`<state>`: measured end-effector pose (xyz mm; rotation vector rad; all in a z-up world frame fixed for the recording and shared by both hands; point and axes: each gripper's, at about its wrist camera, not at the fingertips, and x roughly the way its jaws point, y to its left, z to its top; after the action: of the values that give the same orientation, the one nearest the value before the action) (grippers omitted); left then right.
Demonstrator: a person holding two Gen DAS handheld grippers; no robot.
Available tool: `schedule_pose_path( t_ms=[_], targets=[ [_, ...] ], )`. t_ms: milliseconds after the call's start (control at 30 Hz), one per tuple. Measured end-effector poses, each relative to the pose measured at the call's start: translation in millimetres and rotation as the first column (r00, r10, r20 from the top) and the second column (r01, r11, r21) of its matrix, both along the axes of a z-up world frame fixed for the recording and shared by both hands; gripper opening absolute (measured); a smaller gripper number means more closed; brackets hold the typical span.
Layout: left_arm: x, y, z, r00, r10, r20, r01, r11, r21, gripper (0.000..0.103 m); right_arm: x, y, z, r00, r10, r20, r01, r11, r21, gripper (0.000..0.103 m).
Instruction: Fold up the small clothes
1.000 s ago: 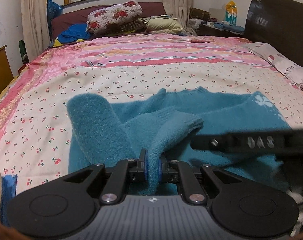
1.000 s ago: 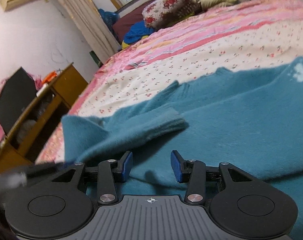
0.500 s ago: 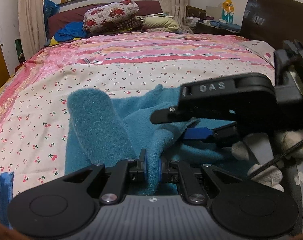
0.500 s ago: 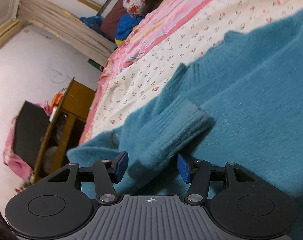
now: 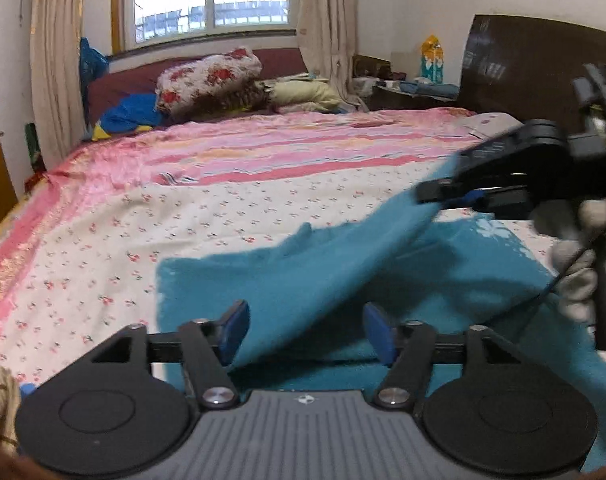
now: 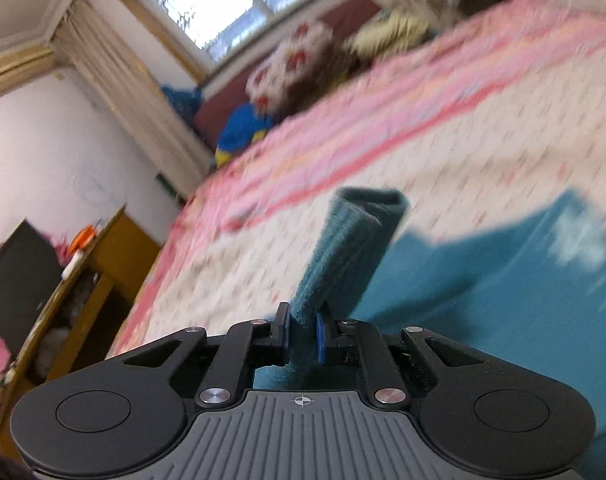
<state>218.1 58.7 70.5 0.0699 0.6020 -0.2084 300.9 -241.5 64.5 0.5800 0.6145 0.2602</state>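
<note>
Handover of the sleeve (image 6: 353, 248) between my two tools. A second ago my left gripper (image 5: 305, 330) was clamped on this sleeve; now its jaws are opening, standing wide with the cloth passing loosely between the blue pads (image 5: 235, 326) rather than pinched. My right gripper (image 6: 303, 338), spread apart a moment earlier, is closing, and its narrow jaws now squeeze the sleeve near its ribbed cuff, which sticks up past the fingertips. In the left view that gripper appears at the far right, in a gloved hand (image 5: 575, 280), drawing the sleeve up and rightward across the sweater (image 5: 443, 280). The sweater itself lies flat on the near part of the bed (image 5: 183, 220), its body spreading to the right. I judge the sleeve fold to be under way: the sleeve has changed hands and can next be laid across the sweater's body.
</note>
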Motion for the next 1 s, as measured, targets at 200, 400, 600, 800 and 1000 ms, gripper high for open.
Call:
schedule_pose_path(
  t_ms=[200,400,600,800,1000],
  targets=[
    [27,11,-28,0.992,0.092,-0.086,-0.093,0.996,-0.004,0.072,-18,-6,-36,0.996,0.008,-0.093,-0.019,0.992,-0.121,0.014],
    [29,15,-45,0.988,0.097,-0.124,-0.091,0.995,0.046,0.071,-25,-2,-55,0.99,0.008,-0.143,-0.029,0.989,-0.142,0.019],
    [22,24,-36,0.989,0.114,-0.092,-0.115,0.993,0.0,0.071,-41,-9,-41,0.995,-0.036,-0.092,0.015,0.975,-0.22,0.03],
    [26,32,-40,0.98,0.161,-0.115,-0.162,0.987,0.001,0.071,-36,-18,-40,0.991,-0.099,-0.095,0.082,0.983,-0.166,0.036],
    [23,35,-41,0.977,0.173,-0.121,-0.169,0.985,0.041,0.071,-31,-20,-45,0.984,-0.125,-0.124,0.089,0.961,-0.261,0.022]
  ],
)
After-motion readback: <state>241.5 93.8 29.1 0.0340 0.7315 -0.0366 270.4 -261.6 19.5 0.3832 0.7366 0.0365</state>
